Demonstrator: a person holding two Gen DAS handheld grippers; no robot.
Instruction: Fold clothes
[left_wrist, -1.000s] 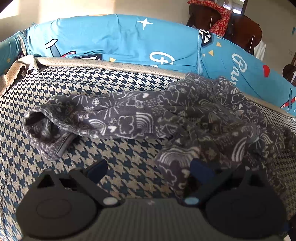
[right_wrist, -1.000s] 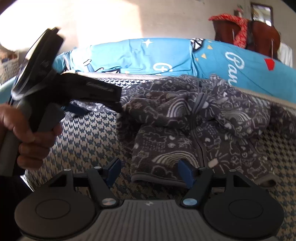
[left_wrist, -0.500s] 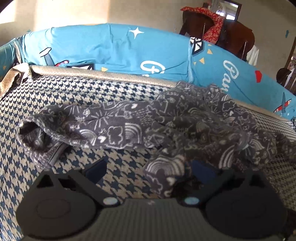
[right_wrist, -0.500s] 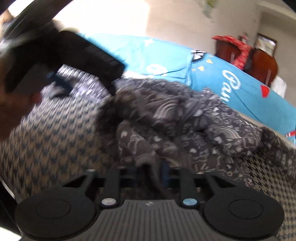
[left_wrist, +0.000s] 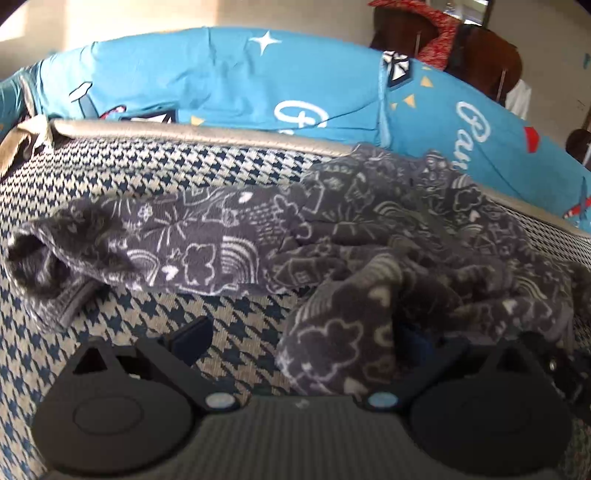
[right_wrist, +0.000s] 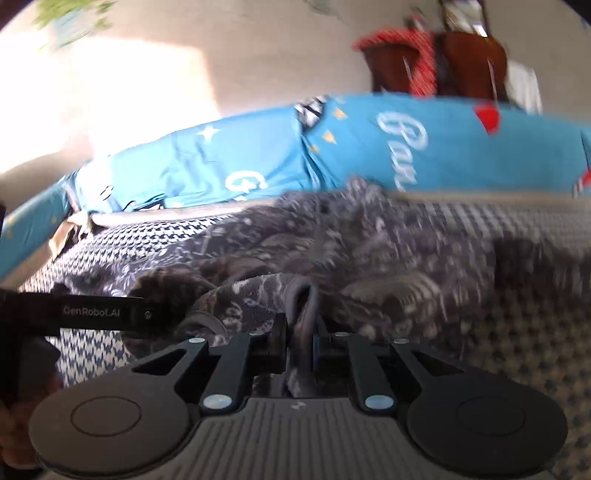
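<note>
Between the right tongs (right_wrist: 300, 341), the garment's (right_wrist: 332, 258) hem sits pinched.

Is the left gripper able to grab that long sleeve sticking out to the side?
Probably yes. The left gripper is open, the sleeve lies flat on the checked cover just ahead, and nothing covers it.

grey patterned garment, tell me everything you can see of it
The grey patterned garment looks like soft fleece, dark grey with white doodles of rainbows, clouds and hearts. It lies crumpled on the houndstooth cushion, one sleeve stretched out flat to the left, its open cuff at the end. The right gripper is shut on a banded hem edge. The left gripper is open, a fold of fabric draped over its right finger.
</note>
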